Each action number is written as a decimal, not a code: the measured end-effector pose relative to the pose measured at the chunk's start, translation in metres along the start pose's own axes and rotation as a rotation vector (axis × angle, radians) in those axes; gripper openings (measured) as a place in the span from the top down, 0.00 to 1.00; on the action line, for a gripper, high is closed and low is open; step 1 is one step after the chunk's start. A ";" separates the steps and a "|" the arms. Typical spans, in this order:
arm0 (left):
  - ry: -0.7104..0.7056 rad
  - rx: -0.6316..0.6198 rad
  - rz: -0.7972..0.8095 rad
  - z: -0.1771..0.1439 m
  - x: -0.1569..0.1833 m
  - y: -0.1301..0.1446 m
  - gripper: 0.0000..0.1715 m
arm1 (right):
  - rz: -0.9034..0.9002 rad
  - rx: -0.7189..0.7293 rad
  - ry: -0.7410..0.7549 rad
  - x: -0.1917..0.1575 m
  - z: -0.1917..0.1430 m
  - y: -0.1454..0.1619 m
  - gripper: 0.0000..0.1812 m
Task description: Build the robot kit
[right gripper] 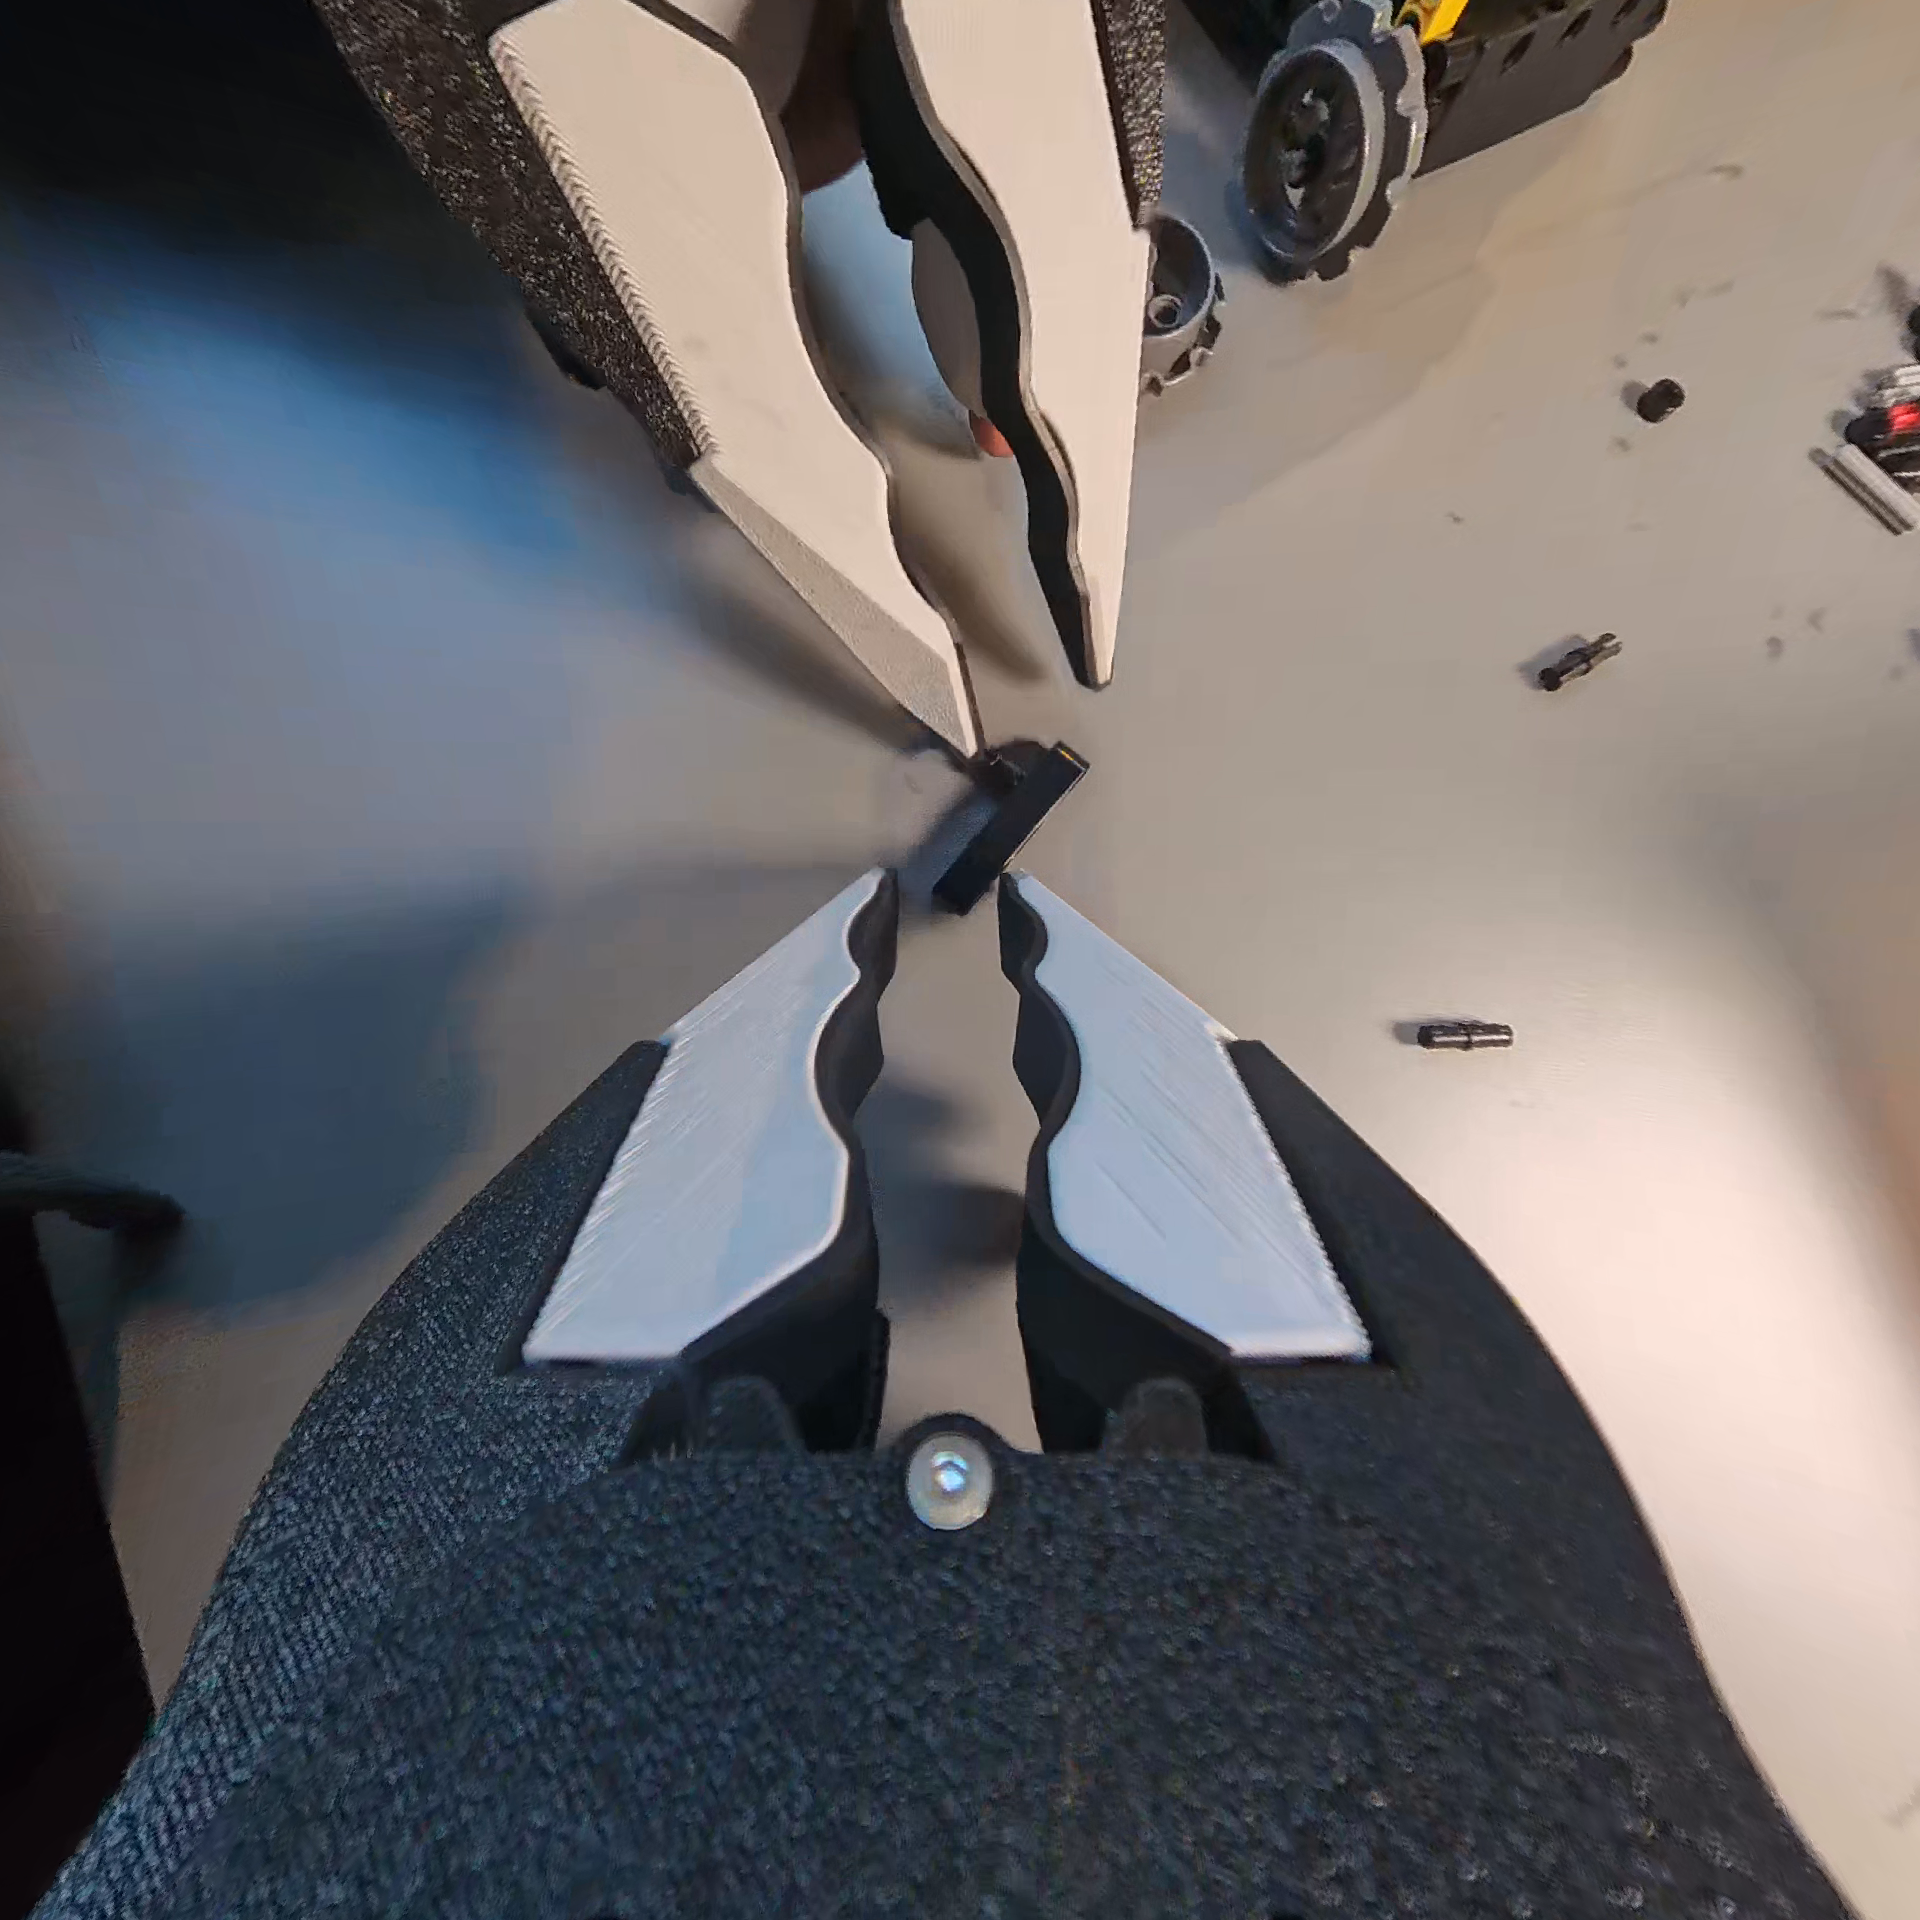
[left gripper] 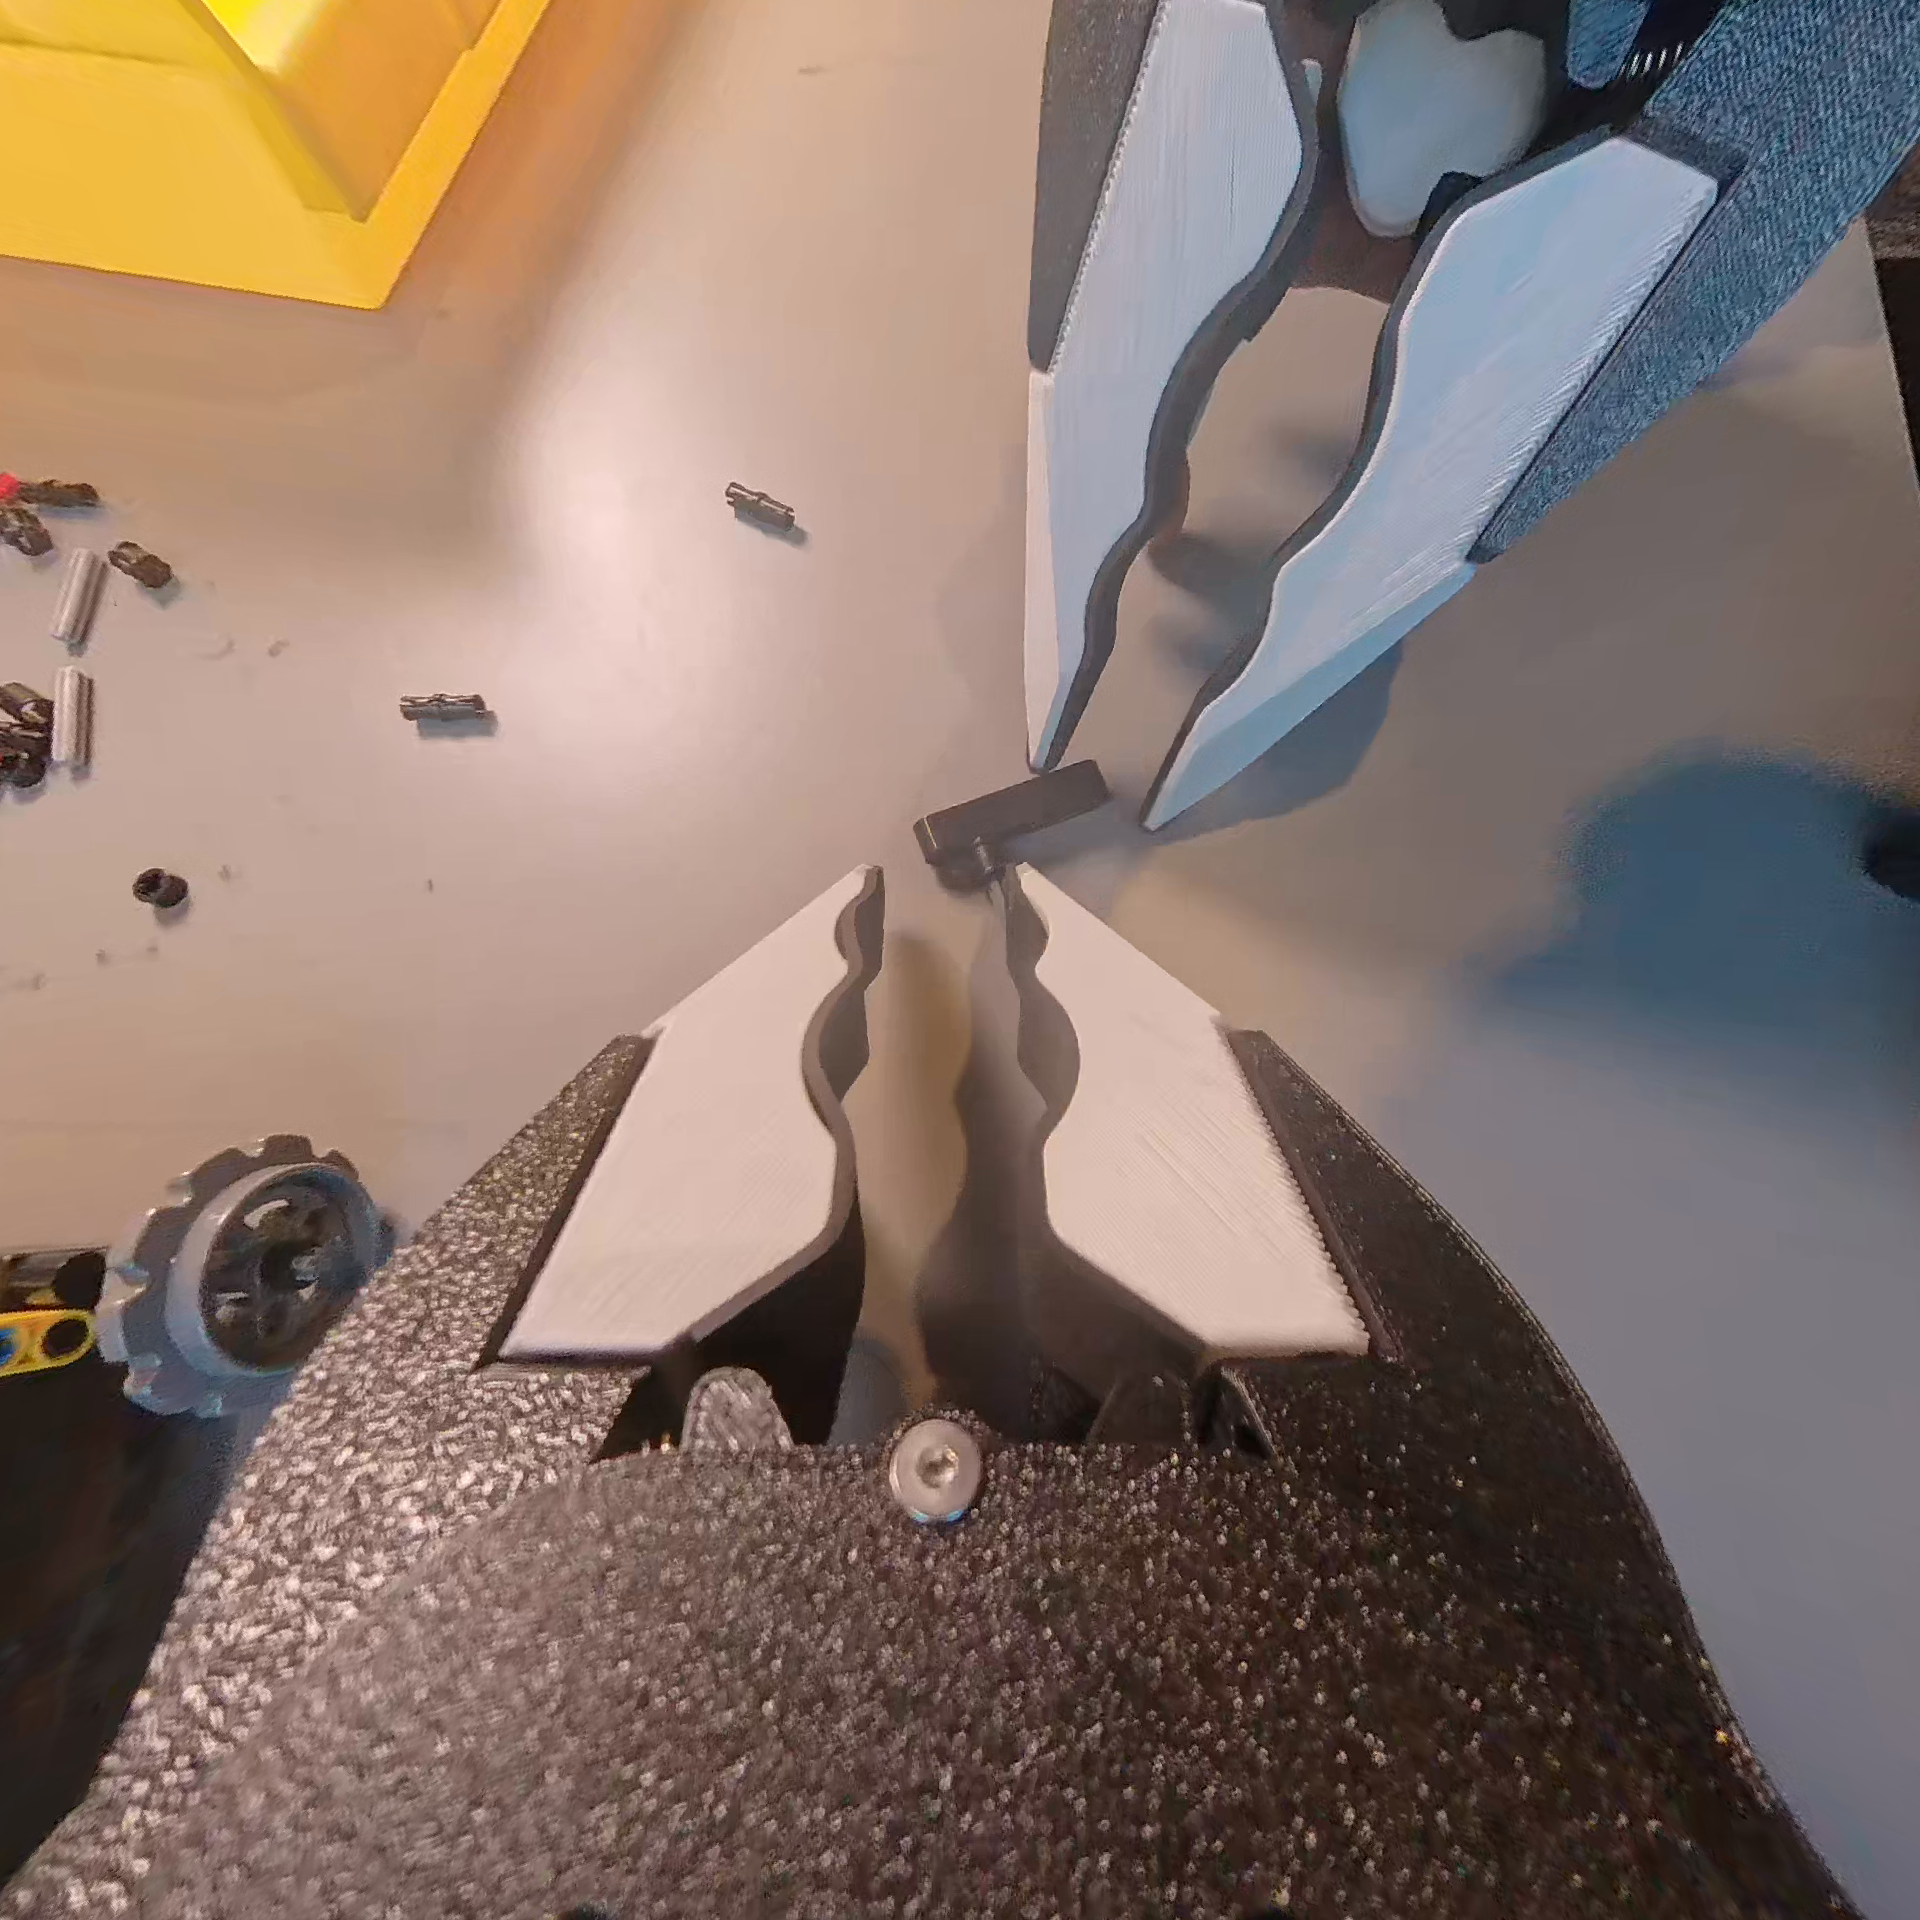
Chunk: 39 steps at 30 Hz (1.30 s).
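my left tongs (left gripper: 945,883) and right tongs (right gripper: 945,883) both stand narrowly parted, empty, tips meeting around the small black plastic beam with pin (left gripper: 1006,821) on the pale worktop (left gripper: 582,831); i'd centre before squeezing.

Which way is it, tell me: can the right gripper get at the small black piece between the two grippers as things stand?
Probably yes. The small black piece lies just off the open right gripper, with bare table around it. Only the left gripper, whose one fingertip seems to touch the piece's far end, crowds it.
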<state>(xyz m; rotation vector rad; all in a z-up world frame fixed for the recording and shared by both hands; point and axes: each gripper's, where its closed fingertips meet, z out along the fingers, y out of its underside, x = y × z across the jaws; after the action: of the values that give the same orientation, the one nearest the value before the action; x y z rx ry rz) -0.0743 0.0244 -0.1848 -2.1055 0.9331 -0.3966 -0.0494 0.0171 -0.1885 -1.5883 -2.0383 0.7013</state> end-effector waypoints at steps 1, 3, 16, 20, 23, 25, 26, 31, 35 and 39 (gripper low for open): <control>-0.003 0.009 0.005 -0.002 -0.001 -0.001 0.88 | 0.004 0.014 0.001 0.002 -0.003 0.000 0.89; -0.011 0.046 0.004 -0.007 -0.003 -0.007 0.88 | 0.006 0.068 0.003 0.009 -0.014 -0.002 0.86; -0.128 0.196 -0.036 -0.023 -0.030 -0.025 0.90 | 0.064 0.106 0.064 0.088 -0.034 0.026 0.86; -0.124 0.180 -0.023 -0.021 -0.028 -0.022 0.90 | 0.066 0.041 0.032 0.098 -0.018 0.024 0.86; -0.120 0.178 -0.022 -0.021 -0.028 -0.021 0.91 | 0.048 -0.023 -0.012 0.098 -0.014 0.026 0.87; -0.120 0.177 -0.025 -0.021 -0.029 -0.020 0.91 | 0.040 -0.042 -0.029 0.097 -0.013 0.026 0.90; -0.120 0.177 -0.026 -0.022 -0.029 -0.020 0.91 | 0.045 -0.048 -0.033 0.098 -0.012 0.026 0.91; -0.107 0.195 -0.045 -0.024 -0.030 -0.022 0.91 | 0.020 -0.034 -0.021 0.098 -0.013 0.024 0.91; 0.034 0.349 -0.219 -0.036 -0.021 -0.043 0.91 | -0.129 0.292 0.057 0.084 -0.031 -0.030 0.91; 0.288 0.601 -0.527 -0.064 -0.022 -0.073 0.87 | -0.280 0.637 0.149 0.049 -0.063 -0.089 0.91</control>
<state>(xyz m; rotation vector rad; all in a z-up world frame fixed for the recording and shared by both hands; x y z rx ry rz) -0.0891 0.0375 -0.0874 -1.7197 0.3182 -1.1212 -0.0864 0.0540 -0.0811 -0.9408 -1.6490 0.9653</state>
